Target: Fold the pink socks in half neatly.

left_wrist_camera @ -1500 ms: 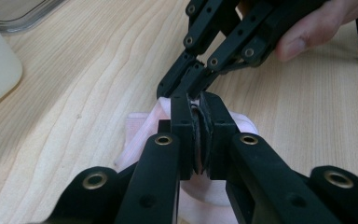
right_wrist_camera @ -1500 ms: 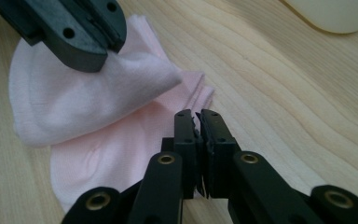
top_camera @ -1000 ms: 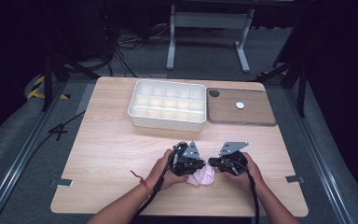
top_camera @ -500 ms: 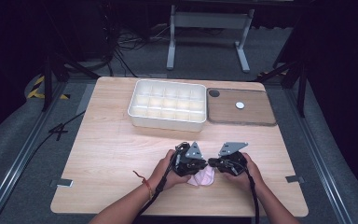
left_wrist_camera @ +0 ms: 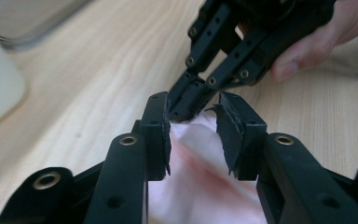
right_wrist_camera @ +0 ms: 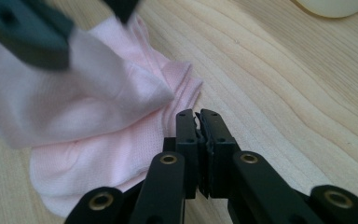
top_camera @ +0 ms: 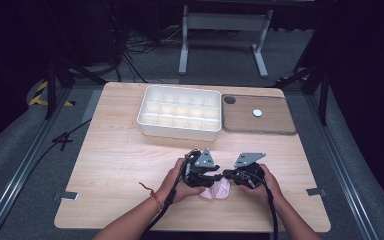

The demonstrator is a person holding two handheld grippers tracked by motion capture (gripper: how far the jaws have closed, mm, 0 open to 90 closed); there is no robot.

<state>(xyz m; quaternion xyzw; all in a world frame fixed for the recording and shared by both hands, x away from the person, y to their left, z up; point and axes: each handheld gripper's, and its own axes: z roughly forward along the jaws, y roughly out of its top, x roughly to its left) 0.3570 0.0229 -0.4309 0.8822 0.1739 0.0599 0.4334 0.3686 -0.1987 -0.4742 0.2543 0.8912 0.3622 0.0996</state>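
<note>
Folding seems mid-way: left gripper (left_wrist_camera: pixel 193 135) jaws just parted, pink sock (left_wrist_camera: pixel 200 186) loose between them, right gripper (right_wrist_camera: pixel 199 122) jaws pinched shut beside its edge.

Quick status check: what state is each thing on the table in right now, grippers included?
Left gripper: jaws just opened, pink cloth between them, not pinched.
Right gripper: shut, jaws empty, tips beside the cloth edge.
Pink cloth: crumpled, folded over itself, flat on the table.
White tray: upright, compartments empty.
Brown board: flat, white disc on it.

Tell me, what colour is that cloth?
Pale pink cloth, clearest in the right gripper view.
</note>
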